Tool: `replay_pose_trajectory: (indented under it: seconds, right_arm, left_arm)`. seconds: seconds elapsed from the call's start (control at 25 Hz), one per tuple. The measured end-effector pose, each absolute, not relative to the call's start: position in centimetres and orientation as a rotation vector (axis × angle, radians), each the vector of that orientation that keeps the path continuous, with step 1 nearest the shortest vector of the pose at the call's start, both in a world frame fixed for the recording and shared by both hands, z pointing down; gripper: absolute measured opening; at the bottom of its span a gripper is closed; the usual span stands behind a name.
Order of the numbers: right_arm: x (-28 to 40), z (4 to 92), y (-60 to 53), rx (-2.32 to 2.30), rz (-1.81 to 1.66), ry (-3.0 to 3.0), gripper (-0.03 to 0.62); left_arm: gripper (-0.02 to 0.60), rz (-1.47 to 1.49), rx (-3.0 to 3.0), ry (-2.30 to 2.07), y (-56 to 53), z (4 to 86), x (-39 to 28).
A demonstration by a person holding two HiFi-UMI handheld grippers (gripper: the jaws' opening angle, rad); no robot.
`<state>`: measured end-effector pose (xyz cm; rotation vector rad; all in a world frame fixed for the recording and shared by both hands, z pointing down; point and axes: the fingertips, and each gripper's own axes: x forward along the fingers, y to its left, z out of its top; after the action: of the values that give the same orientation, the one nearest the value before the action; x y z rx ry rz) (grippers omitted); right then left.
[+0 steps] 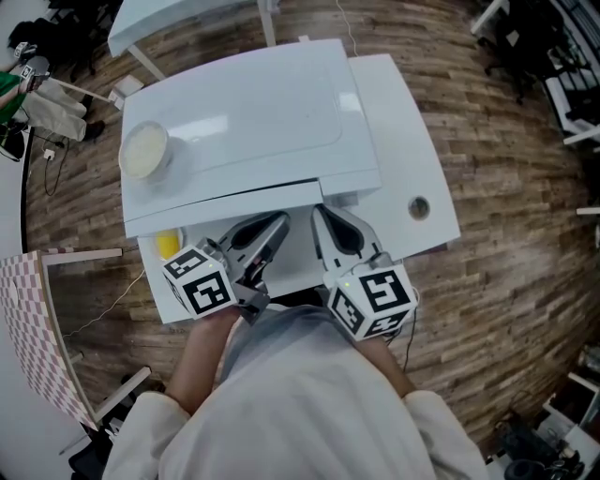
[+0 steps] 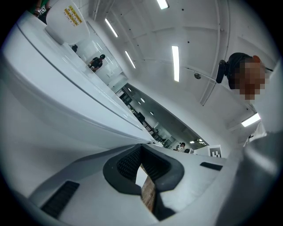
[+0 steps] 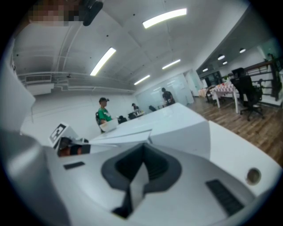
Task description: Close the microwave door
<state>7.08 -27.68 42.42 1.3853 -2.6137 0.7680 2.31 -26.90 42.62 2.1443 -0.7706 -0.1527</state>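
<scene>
Both clenched on nothing: left gripper [image 1: 277, 225] and right gripper [image 1: 323, 217] sit side by side, noses at the white box-shaped microwave [image 1: 244, 122]. Its long axis runs crosswise just ahead of them, front face toward them.

Brown wood-plank floor [image 1: 506, 187], white table [image 1: 394, 112] with a round cable hole [image 1: 419, 206], second white table [image 1: 164, 23] beyond it, pink checkered panel [image 1: 33, 328] at the left edge, black office chair [image 3: 247, 95] beside a cloth-covered table [image 3: 221, 92], white ceiling [image 3: 132, 35] with long strip lights [image 3: 164, 16]
</scene>
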Motion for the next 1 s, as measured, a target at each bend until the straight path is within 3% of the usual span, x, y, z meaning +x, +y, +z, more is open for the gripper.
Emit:
replay_pose_trajectory:
  seconds: [1.0]
  right_arm:
    - [7.7, 41.8, -25.8, 1.326, 0.685, -2.646, 0.023]
  left_arm:
    - [0.014, -0.172, 2.203, -0.847, -25.1, 41.0, 2.9]
